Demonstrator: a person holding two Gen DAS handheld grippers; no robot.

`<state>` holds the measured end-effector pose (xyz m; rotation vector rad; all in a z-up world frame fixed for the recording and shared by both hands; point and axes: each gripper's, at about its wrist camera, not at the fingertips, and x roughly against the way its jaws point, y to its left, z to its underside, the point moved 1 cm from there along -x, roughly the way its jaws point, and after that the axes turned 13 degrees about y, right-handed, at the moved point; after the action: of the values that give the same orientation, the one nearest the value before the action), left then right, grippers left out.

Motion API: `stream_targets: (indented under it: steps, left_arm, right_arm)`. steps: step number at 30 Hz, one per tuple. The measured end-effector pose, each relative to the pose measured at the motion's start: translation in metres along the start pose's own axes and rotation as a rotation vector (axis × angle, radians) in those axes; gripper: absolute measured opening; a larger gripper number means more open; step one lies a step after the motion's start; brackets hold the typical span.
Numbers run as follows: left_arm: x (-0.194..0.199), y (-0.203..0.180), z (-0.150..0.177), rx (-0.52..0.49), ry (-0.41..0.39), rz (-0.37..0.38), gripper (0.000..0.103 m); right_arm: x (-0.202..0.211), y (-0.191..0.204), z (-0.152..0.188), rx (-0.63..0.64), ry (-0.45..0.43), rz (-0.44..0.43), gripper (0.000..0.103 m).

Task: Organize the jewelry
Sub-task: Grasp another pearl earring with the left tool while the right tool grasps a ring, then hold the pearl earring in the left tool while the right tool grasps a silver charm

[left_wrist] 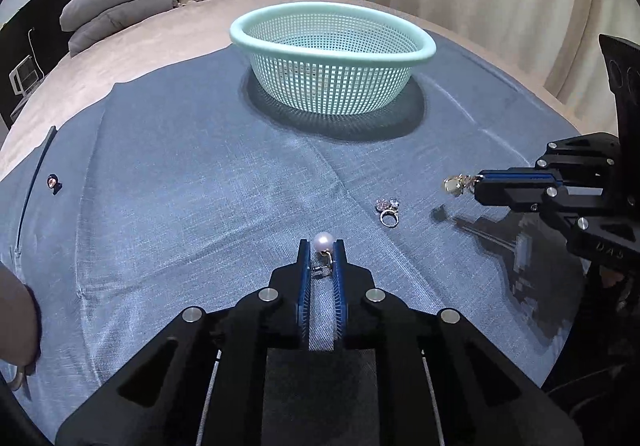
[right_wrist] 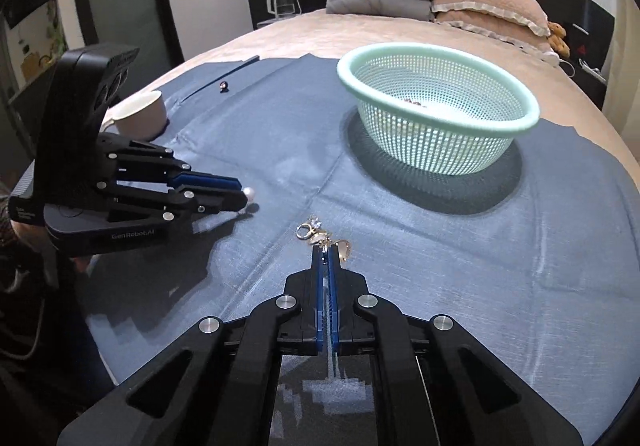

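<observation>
A blue cloth [left_wrist: 180, 205] is spread over the bed [left_wrist: 120, 57], probably so that the small jewelry is seen easily against it. A green basket [left_wrist: 416, 57] is placed on the cloth ahead of both tongs, and it is judged to be the place where the pieces are collected; something small and dark is seen inside it in the right wrist view, but it cannot be identified.

The left tongs [left_wrist: 322, 252] are clamped on a pearl earring [left_wrist: 323, 242]; the pearl sticks out at the fingertips and the metal part is pinched between the blue pads. The piece seems to be held just above the cloth, though contact cannot be excluded.

The right tongs [right_wrist: 327, 252] are closed together on a gold earring [right_wrist: 343, 249], which hangs at the tips, lifted from the cloth as its shadow in the left wrist view suggests.

A ring with stones [left_wrist: 388, 211] is left on the cloth, between the two tongs and near both. One more small piece [left_wrist: 52, 181] lies well apart, beside a dark strip [left_wrist: 36, 173] on the far left. A white cup [right_wrist: 144, 113] stands behind the left tongs.

Both held pieces are still well apart from the basket, so the carrying step is judged as not yet done.
</observation>
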<state>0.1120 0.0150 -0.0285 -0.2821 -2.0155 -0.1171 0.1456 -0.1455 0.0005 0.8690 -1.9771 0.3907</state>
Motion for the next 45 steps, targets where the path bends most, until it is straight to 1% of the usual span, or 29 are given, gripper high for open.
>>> stream_targets:
  steps: [5, 9, 11, 14, 16, 21, 25, 26, 27, 29, 31, 34, 35, 36, 38, 40, 41, 42, 45]
  left_arm:
    - [0.016, 0.001, -0.005, -0.007, -0.028, 0.001, 0.012]
    - [0.020, 0.002, -0.007, -0.004, -0.034, 0.009, 0.012]
    - [0.019, 0.002, -0.007, -0.006, -0.030, 0.008, 0.012]
    - [0.017, 0.002, -0.004, -0.007, -0.024, 0.014, 0.012]
    - [0.016, 0.002, -0.003, -0.007, -0.021, 0.014, 0.012]
    - [0.015, 0.005, -0.004, 0.001, -0.017, 0.018, 0.012]
    - [0.012, 0.004, -0.004, 0.001, -0.012, 0.023, 0.012]
    - [0.011, 0.005, -0.004, 0.002, -0.012, 0.025, 0.012]
    - [0.011, 0.005, -0.004, 0.004, -0.010, 0.028, 0.012]
    - [0.009, 0.006, -0.003, 0.004, -0.005, 0.025, 0.012]
    - [0.008, 0.009, -0.001, 0.013, -0.002, 0.021, 0.012]
    - [0.004, 0.012, 0.000, 0.024, 0.006, 0.038, 0.012]
    - [0.001, 0.012, 0.000, 0.023, 0.012, 0.036, 0.014]
    - [-0.001, 0.012, 0.001, 0.021, 0.017, 0.036, 0.019]
    - [-0.005, 0.010, 0.002, 0.020, 0.024, 0.040, 0.022]
    - [-0.008, 0.010, 0.002, 0.025, 0.029, 0.045, 0.025]
    - [-0.009, 0.010, 0.002, 0.026, 0.034, 0.047, 0.029]
    - [-0.011, 0.010, 0.002, 0.025, 0.038, 0.045, 0.030]
    - [-0.015, 0.007, 0.004, 0.018, 0.049, 0.038, 0.030]
  right_arm:
    - [0.019, -0.009, -0.004, -0.018, -0.046, -0.008, 0.002]
    - [0.021, -0.014, -0.008, -0.035, -0.059, -0.019, 0.002]
    - [0.013, -0.017, -0.006, -0.043, -0.037, -0.005, 0.002]
    - [-0.003, -0.025, -0.002, -0.075, 0.028, 0.035, 0.004]
    - [-0.006, -0.032, 0.005, -0.097, 0.042, 0.071, 0.007]
    - [-0.005, -0.048, 0.009, -0.152, 0.043, 0.063, 0.007]
    - [-0.013, -0.045, 0.008, -0.131, 0.061, 0.061, 0.007]
    - [-0.016, -0.043, 0.007, -0.121, 0.071, 0.064, 0.010]
    - [-0.019, -0.041, 0.007, -0.109, 0.077, 0.070, 0.018]
    - [-0.023, -0.036, 0.007, -0.092, 0.079, 0.084, 0.024]
    - [-0.026, -0.035, 0.007, -0.091, 0.083, 0.091, 0.024]
    - [-0.033, -0.040, 0.009, -0.102, 0.106, 0.111, 0.024]
    - [-0.035, -0.042, 0.011, -0.107, 0.113, 0.105, 0.024]
    - [-0.036, -0.043, 0.011, -0.112, 0.113, 0.096, 0.024]
    - [-0.036, -0.044, 0.013, -0.116, 0.113, 0.086, 0.021]
    - [-0.038, -0.045, 0.014, -0.119, 0.126, 0.080, 0.010]
    - [-0.038, -0.046, 0.014, -0.123, 0.129, 0.074, 0.008]
    - [-0.037, -0.047, 0.014, -0.126, 0.129, 0.071, 0.008]
    - [-0.032, -0.047, 0.014, -0.129, 0.117, 0.063, 0.003]
